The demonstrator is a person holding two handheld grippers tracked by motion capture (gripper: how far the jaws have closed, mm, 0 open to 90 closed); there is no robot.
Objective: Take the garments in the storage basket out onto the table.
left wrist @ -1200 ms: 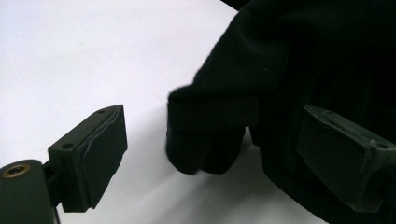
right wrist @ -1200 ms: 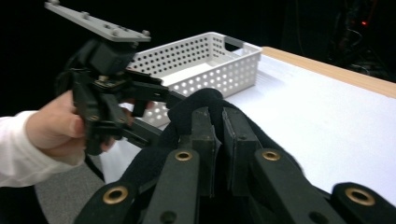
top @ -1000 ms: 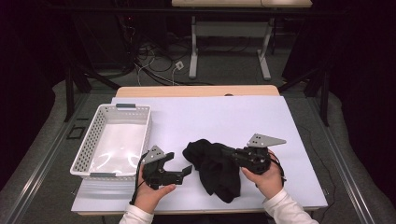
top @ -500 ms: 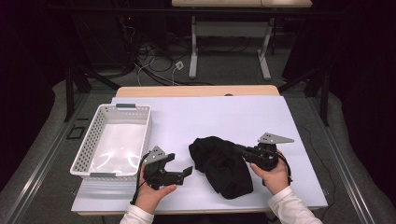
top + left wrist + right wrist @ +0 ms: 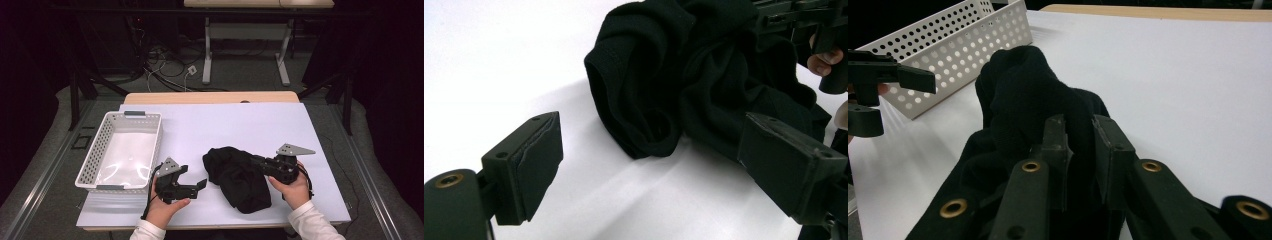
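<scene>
On the white mat (image 5: 300, 130), near my edge of the table, the black cloth (image 5: 237, 177) lay bunched in a heap, well to the right of the basket (image 5: 100, 150). I had my right gripper (image 5: 1079, 150) pinched down on a fold at the cloth's right side, jaws nearly together with fabric between them. My left gripper (image 5: 197, 186) stood just beside the cloth's left edge, jaws wide apart and holding nothing; in its own view the heap sat ahead of the open jaws, not yet between them. As I judged it, the job was barely begun: one side was gripped, the other was free, and the cloth was crumpled rather than spread or folded. The basket was empty. If the cloth was meant for it, the whole carry was left; I also needed the left grip first.
</scene>
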